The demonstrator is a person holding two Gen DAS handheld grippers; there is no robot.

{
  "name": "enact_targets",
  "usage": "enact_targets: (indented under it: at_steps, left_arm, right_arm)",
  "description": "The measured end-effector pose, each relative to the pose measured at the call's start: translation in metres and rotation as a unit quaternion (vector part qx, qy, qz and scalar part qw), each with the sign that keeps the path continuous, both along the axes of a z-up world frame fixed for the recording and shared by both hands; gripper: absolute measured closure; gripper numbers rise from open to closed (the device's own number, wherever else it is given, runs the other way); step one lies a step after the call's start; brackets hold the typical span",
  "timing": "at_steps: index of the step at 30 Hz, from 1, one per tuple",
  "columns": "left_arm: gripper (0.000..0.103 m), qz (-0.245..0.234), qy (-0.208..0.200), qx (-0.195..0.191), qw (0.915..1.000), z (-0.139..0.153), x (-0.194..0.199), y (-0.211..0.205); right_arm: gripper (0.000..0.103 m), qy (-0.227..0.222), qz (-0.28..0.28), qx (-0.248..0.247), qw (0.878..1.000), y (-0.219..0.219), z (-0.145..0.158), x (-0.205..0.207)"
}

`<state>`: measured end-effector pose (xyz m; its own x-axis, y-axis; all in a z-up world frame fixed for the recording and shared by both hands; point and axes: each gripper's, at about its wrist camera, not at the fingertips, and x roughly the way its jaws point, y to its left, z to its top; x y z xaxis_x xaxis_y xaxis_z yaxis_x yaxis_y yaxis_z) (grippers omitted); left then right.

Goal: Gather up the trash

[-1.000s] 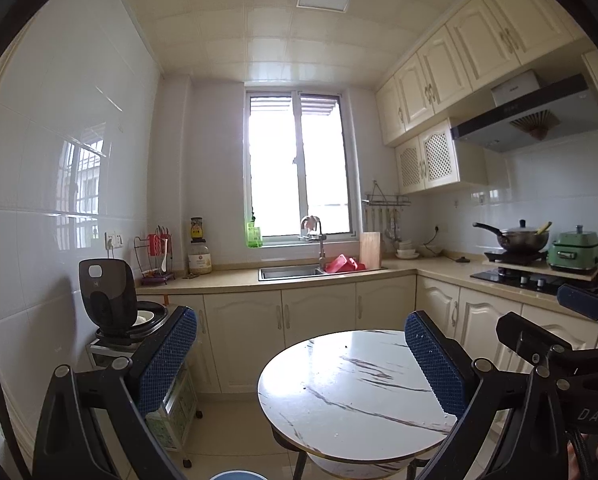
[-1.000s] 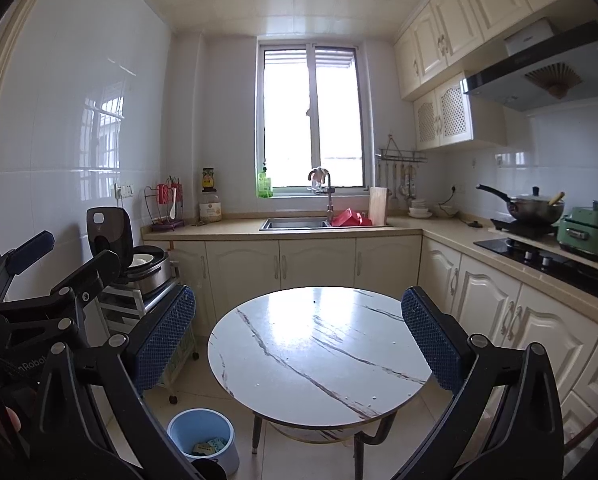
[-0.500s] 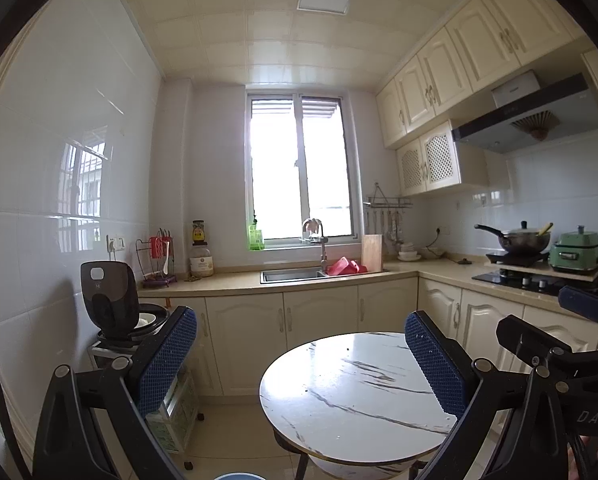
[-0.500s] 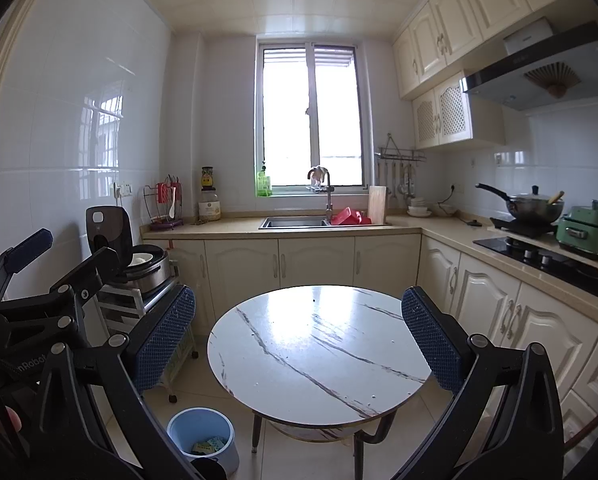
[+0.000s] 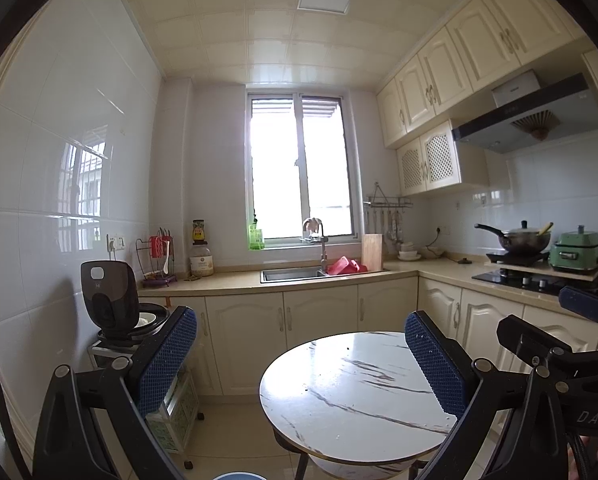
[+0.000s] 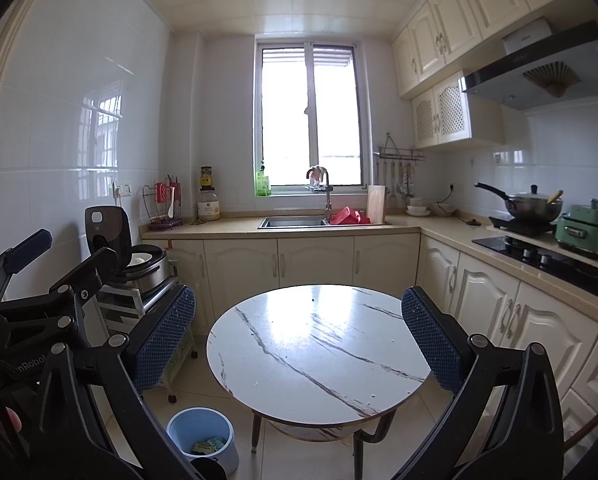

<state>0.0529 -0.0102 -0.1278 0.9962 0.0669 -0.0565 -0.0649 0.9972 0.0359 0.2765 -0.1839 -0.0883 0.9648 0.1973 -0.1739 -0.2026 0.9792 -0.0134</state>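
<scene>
A light blue trash bin [image 6: 203, 438] stands on the floor left of the round marble table [image 6: 319, 344]; some yellow and green scraps lie inside it. Only its rim [image 5: 239, 476] shows in the left wrist view. My left gripper [image 5: 299, 364] is open and empty, held above the table's near left side [image 5: 355, 396]. My right gripper [image 6: 299, 336] is open and empty, held in front of the table. Each gripper also shows at the edge of the other's view. I see only a few small dark specks on the tabletop.
A rice cooker [image 6: 139, 256] sits on a small wheeled rack left of the table. Cream cabinets and a counter with a sink [image 6: 295, 222] run along the back. A stove with a pan [image 6: 535, 204] and a green pot [image 6: 587, 228] is at the right.
The left wrist view has tilted slightly upward, so the bin rim has slipped lower in it. The right gripper has barely moved. Both stay open.
</scene>
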Motion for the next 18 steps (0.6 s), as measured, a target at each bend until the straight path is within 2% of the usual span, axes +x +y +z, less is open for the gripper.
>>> enact_targets:
  at_steps: [18]
  left_arm:
    - [0.001, 0.000, 0.002, -0.001, 1.0000, -0.0017, 0.0014, 0.0003]
  right_arm:
    - [0.000, 0.000, -0.004, -0.001, 1.000, 0.0016, -0.0011, -0.0017]
